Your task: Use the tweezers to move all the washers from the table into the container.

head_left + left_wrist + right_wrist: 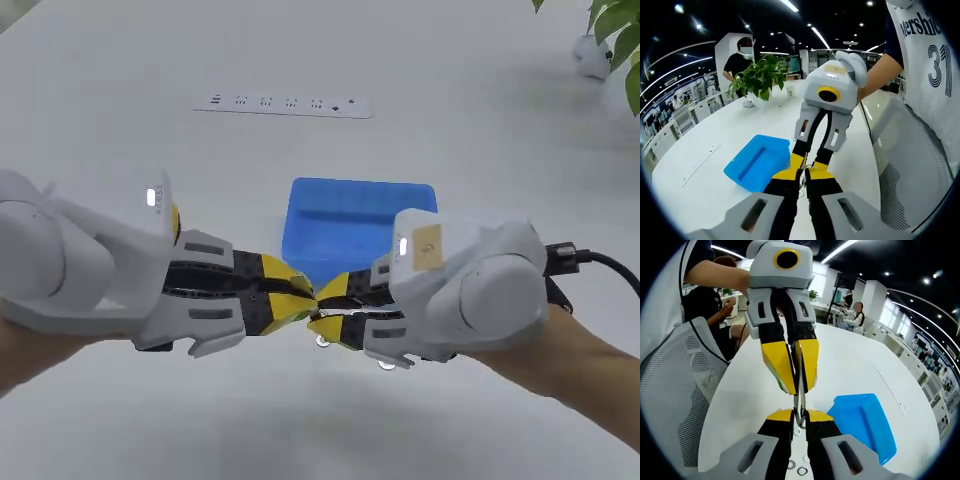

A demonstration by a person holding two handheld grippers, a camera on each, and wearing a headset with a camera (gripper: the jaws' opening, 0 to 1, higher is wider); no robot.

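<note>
On the white counter (450, 120) in the head view, the left hand-held gripper (305, 302) and the right hand-held gripper (332, 310) meet tip to tip near the blue container (360, 215), both clamped on the tweezers (355, 312), with two washers (322, 341) lying on the counter just beside them. In the left gripper view, the left jaws press together on the tweezers, with the container to their left. In the right gripper view, the right jaws pinch the tweezers' other end, washers lie close around the jaw tips, and the container sits to the right.

You have one pair of tweezers (800, 401), one blue container (355, 215), one power strip (283, 104), one potted plant (760, 75) and at least three washers (802, 471) on the table (850, 365).
</note>
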